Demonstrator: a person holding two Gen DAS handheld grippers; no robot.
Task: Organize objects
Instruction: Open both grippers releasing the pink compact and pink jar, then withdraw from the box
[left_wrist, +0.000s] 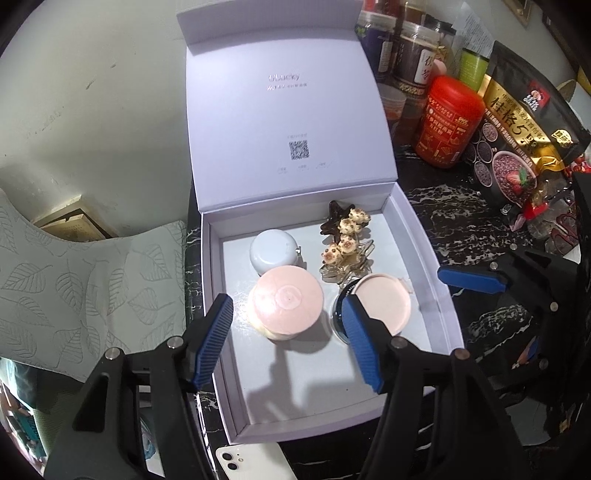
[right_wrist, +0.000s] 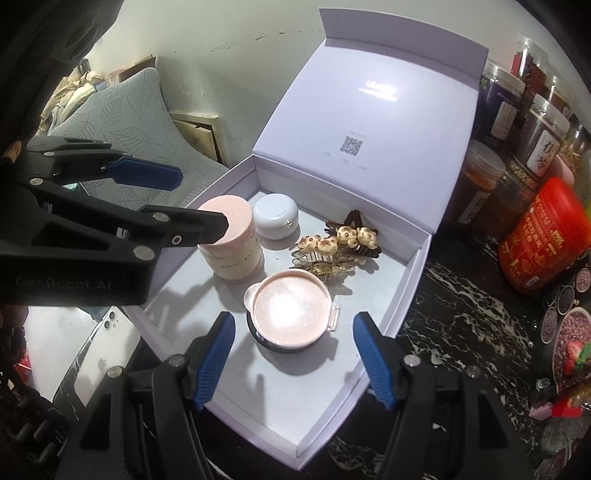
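An open white box (left_wrist: 443, 295) on the black marble counter holds a pink-lidded cream jar (left_wrist: 284, 302), a pale round jar (left_wrist: 271, 249), bear-charm hair clips (left_wrist: 343, 240) and a pink compact (left_wrist: 382, 302) lying on a dark round tin. My left gripper (left_wrist: 290, 332) hovers open just above the pink-lidded jar (right_wrist: 236, 258), its pads clear of it. My right gripper (right_wrist: 295, 347) hangs open over the compact (right_wrist: 290, 310), also touching nothing. Both point steeply down into the box (right_wrist: 332, 195).
The box lid stands upright at the back. Food jars, a red canister (left_wrist: 448, 122) and a dark cereal bag (left_wrist: 517, 147) crowd the counter to the right. A white phone (right_wrist: 99, 354) lies by the box's near left corner. A leaf-patterned cushion (left_wrist: 92, 288) sits left.
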